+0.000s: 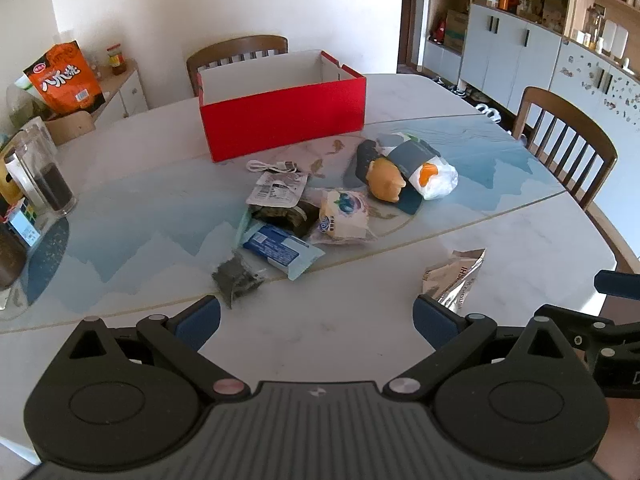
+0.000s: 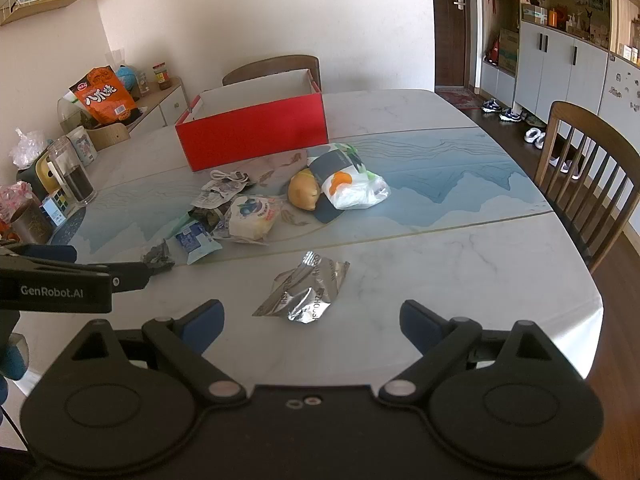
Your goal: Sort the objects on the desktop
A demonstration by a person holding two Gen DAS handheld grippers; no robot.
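Both claws spread wide, nothing between the pads. Left gripper (image 1: pixel 316 322) and right gripper (image 2: pixel 312 326) hover side by side over the near edge of the table (image 2: pixel 460 264), tilted down at the clutter. Looks like a start pose, nothing picked yet.

Red box (image 1: pixel 282 120) sits open-topped at 12 o'clock from the pile, past everything loose. From here its inside looks bare (floor not fully visible). My read: it's the drop target, placed far so each pick carries over the pile.

Loose items, from the left view:
- crumpled foil wrapper (image 2: pixel 304 292) lies alone, nearest the right gripper, just ahead of its pads. Easiest first grab.
- dark crumpled packet (image 1: pixel 236 278) at 11 o'clock of the left gripper, near its left pad.
- blue-and-white packet (image 1: pixel 278 250) overlaps a dark green bundle (image 1: pixel 286 216), with a bun in clear wrap (image 1: pixel 344 216) touching at 3 o'clock.
- white cable (image 1: pixel 272 167) just in front of the box, a printed sachet (image 1: pixel 276 192) beside it.
- tan toy (image 1: pixel 386 184) leans on a white plastic bag (image 1: pixel 428 176).

Obstacles: the pile is overlapped, so pinching one piece may drag its neighbour. Glass jar (image 1: pixel 50 184) and small cube (image 1: pixel 22 220) stand at 9 o'clock, well apart from the pile (probably not part of the sort). Chairs (image 1: pixel 568 140) are clear of the path.
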